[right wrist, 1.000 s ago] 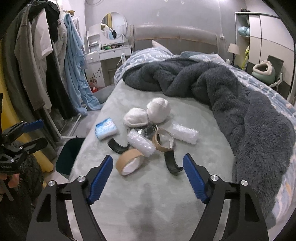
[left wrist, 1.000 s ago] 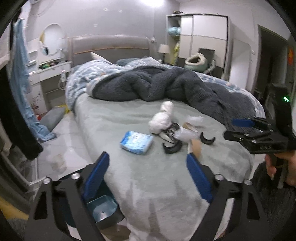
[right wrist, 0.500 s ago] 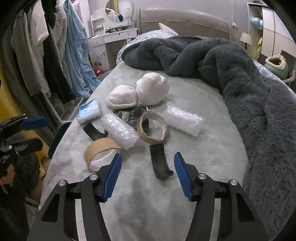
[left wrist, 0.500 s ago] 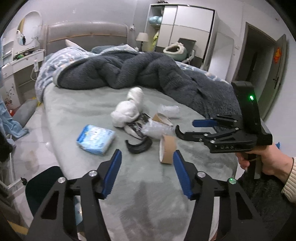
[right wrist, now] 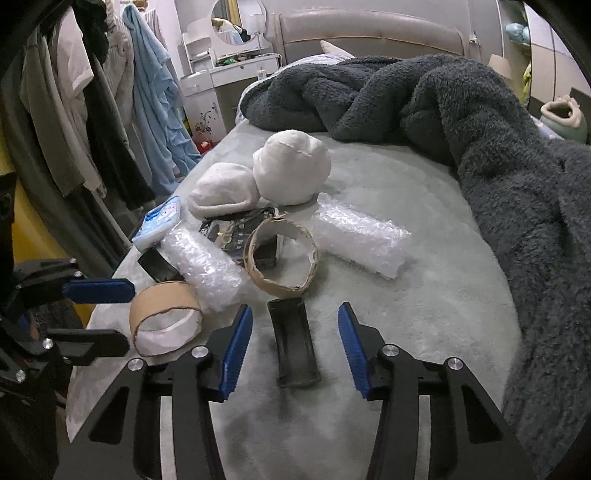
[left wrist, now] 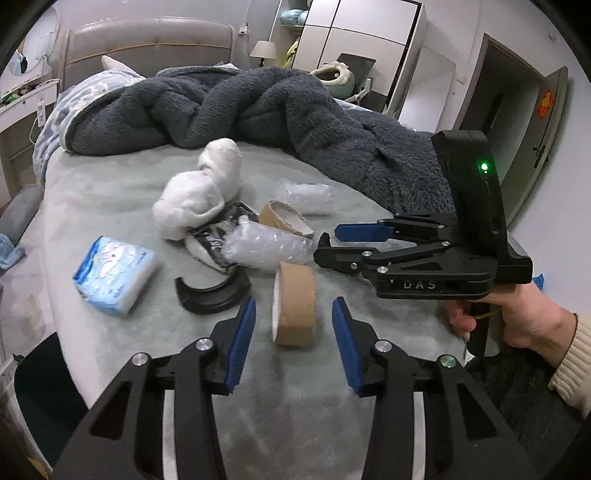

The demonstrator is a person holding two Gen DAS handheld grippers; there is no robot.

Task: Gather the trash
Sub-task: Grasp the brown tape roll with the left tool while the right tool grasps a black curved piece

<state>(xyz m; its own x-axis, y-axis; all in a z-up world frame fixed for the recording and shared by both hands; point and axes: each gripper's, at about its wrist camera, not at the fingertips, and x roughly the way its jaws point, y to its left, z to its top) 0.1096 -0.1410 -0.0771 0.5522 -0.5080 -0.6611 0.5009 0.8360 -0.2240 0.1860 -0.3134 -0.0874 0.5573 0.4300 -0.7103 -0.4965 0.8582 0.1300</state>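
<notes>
Left gripper [left wrist: 293, 325] wide open, empty, straddling upright tape roll [left wrist: 294, 303] on bed [left wrist: 110, 184]; right gripper [right wrist: 295, 345] open, empty, bracketing black curved strip [right wrist: 295, 343], long axis pointing straight ahead

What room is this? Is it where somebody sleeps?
Yes, most likely a bedroom: there is a bed with a padded headboard, a rumpled dark blanket, and clothes hanging beside it.
</notes>
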